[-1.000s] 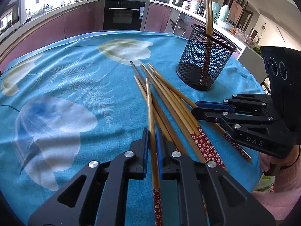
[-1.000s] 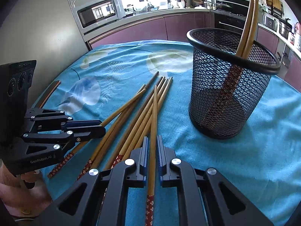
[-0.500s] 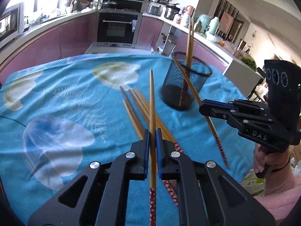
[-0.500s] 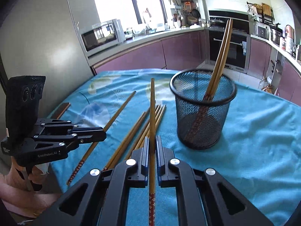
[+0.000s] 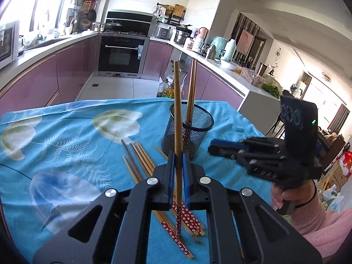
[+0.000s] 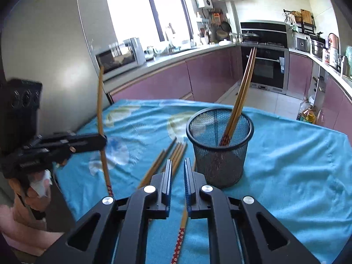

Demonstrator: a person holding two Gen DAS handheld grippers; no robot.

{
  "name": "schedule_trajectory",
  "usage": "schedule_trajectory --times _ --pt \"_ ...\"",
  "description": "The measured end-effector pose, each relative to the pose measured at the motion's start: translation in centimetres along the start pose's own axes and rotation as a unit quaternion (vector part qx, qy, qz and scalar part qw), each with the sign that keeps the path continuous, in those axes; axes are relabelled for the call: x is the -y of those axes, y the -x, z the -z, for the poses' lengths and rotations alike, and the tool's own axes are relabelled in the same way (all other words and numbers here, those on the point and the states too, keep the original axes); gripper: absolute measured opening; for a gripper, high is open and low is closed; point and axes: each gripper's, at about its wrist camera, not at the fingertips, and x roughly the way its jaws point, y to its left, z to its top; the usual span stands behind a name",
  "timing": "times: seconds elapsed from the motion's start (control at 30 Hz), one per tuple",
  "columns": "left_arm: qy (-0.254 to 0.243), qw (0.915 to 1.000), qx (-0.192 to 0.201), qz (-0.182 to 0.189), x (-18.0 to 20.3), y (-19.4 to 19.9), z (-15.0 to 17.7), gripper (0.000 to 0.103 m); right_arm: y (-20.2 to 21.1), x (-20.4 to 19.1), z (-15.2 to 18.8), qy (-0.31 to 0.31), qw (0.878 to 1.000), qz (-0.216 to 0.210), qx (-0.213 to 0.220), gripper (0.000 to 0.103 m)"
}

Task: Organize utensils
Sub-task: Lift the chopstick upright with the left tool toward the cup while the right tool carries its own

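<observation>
A black mesh cup (image 5: 191,129) (image 6: 219,145) stands on the blue tablecloth and holds two chopsticks (image 6: 241,92). Several wooden chopsticks (image 5: 140,162) (image 6: 173,158) lie on the cloth left of the cup. My left gripper (image 5: 178,165) is shut on one chopstick (image 5: 177,114) and holds it upright above the pile; it shows at the left of the right wrist view (image 6: 101,140). My right gripper (image 6: 177,171) is open, its jaws a little apart with nothing between them. A chopstick (image 6: 182,226) lies on the cloth under it. The right gripper shows in the left wrist view (image 5: 220,148).
The table (image 6: 297,165) has its far edge behind the cup, with the kitchen floor beyond. Purple cabinets and an oven (image 5: 121,55) line the back wall. A microwave (image 6: 121,57) stands on the counter.
Both grippers have risen above the table. The right gripper has opened and let go of its chopstick, which now lies on the cloth. The left still holds its chopstick.
</observation>
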Motion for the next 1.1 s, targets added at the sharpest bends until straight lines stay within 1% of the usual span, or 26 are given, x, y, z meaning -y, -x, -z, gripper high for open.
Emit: schedule_trajectory --times 0.03,0.13,0.2,0.3,0.33,0.4,0.43,0.53,0.63,0.8,1.0,1.1 --pt "0.002 1.0000 -0.002 0.001 0.0 -0.1 0.1 0.008 -1.0 0.0 0.3 0.003 1.000 0.002 -0.018 0.012" --pt "0.008 0.9999 -0.006 -0.001 -0.1 -0.4 0.2 0.008 -3.7 0.0 1.2 0.004 0.998 0.016 -0.059 0.022" --pt "0.008 0.9999 -0.006 -0.001 -0.3 -0.5 0.3 0.008 -5.0 -0.1 1.7 0.005 0.997 0.023 -0.077 0.023" --pt "0.010 0.9999 -0.006 -0.003 -0.4 -0.5 0.3 0.008 -6.2 -0.3 2.3 0.010 0.995 0.034 -0.090 0.023" --pt "0.011 0.9999 -0.006 -0.003 -0.5 -0.6 0.4 0.008 -6.4 -0.5 2.4 0.015 0.995 0.040 -0.086 0.023" --pt "0.013 0.9999 -0.008 -0.003 -0.7 -0.7 0.4 0.008 -6.4 -1.2 2.6 0.032 0.994 0.056 -0.084 0.017" --pt "0.013 0.9999 -0.009 -0.003 -0.8 -0.8 0.4 0.008 -6.4 -1.3 2.7 0.032 0.994 0.053 -0.085 0.008" --pt "0.015 0.9998 -0.010 -0.003 -0.7 -0.8 0.4 0.008 -6.1 -1.1 2.8 0.027 0.995 0.049 -0.079 0.006" --pt "0.014 0.9999 -0.008 -0.004 -0.8 -0.7 0.3 0.008 -4.5 -0.8 2.9 0.017 0.998 0.032 -0.056 0.006" --pt "0.011 0.9999 0.001 0.003 -0.6 -0.3 -0.3 0.008 -0.3 -0.2 1.7 -0.001 1.000 -0.005 0.006 0.006" --pt "0.001 0.9996 0.019 0.020 0.2 0.6 -1.7 0.008 4.2 0.9 0.1 -0.021 0.996 -0.027 0.077 0.006" --pt "-0.003 0.9991 0.030 0.030 0.8 0.9 -2.7 0.008 5.5 1.2 -1.0 -0.026 0.994 -0.032 0.105 0.006"
